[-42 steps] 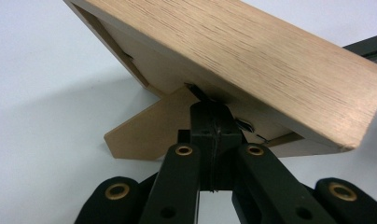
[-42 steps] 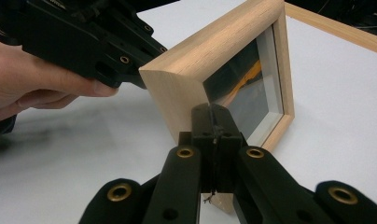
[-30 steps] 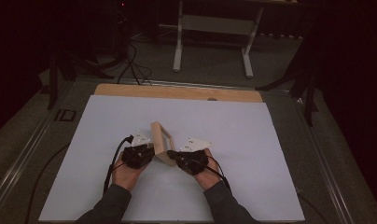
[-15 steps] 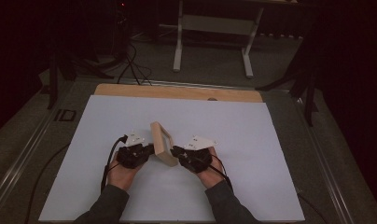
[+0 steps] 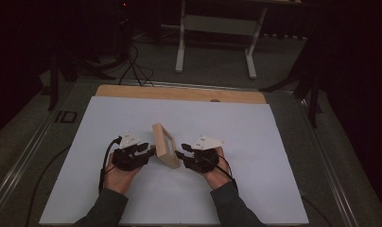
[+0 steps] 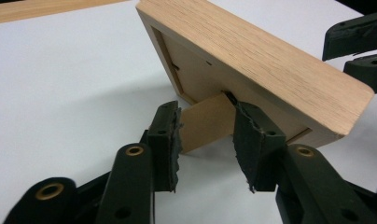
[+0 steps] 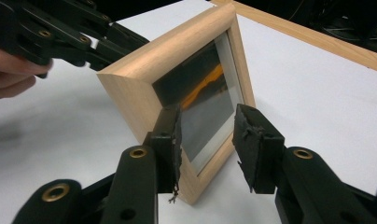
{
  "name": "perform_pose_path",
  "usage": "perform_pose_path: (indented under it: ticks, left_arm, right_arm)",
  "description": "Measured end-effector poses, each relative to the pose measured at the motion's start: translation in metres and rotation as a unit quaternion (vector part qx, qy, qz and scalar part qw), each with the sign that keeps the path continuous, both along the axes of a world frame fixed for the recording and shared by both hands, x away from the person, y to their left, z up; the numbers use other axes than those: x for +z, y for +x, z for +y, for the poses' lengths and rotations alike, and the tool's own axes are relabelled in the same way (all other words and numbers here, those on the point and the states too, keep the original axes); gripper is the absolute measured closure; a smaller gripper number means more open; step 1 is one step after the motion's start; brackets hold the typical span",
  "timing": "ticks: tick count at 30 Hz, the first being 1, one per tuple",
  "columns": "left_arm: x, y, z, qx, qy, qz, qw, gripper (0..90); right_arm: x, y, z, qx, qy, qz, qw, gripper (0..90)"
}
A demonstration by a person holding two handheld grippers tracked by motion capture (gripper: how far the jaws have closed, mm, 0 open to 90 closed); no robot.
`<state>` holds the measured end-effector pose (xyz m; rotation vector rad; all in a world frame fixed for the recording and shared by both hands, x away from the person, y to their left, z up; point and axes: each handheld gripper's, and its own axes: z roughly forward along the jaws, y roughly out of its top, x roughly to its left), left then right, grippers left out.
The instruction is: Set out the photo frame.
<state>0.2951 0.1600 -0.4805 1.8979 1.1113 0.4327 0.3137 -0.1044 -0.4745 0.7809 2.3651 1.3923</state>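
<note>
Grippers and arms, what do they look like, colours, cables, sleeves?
Both the left gripper and right gripper are black, with ragged dark jaw pads, brass-coloured rivets and a pale three-cornered plate on top. A black cable trails from the left one. The person wears dark grey sleeves.

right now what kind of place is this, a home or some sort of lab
Probably a lab or recording workspace: a white-covered wooden table, cables on the dark floor, a metal stand behind. Both grippers work a wooden picture frame.
</note>
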Motion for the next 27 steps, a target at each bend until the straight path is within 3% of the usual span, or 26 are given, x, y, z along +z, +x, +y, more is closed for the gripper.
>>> perform_pose_path:
  ticks: [5,11,27]
  left_arm:
    - [0.005,-0.002,0.006,0.007,-0.022,0.003,0.9997,56.2]
    - [0.016,-0.008,0.009,0.011,-0.035,-0.010,0.9993,51.0]
    - [0.033,-0.017,-0.005,-0.003,-0.047,-0.023,0.9986,35.1]
  right_arm:
    - [0.000,0.001,-0.001,-0.002,-0.004,0.000,1.0000,59.9]
    - [0.000,0.001,-0.002,-0.006,-0.006,-0.001,1.0000,59.0]
    - [0.001,0.002,-0.004,-0.012,-0.002,-0.004,0.9999,58.3]
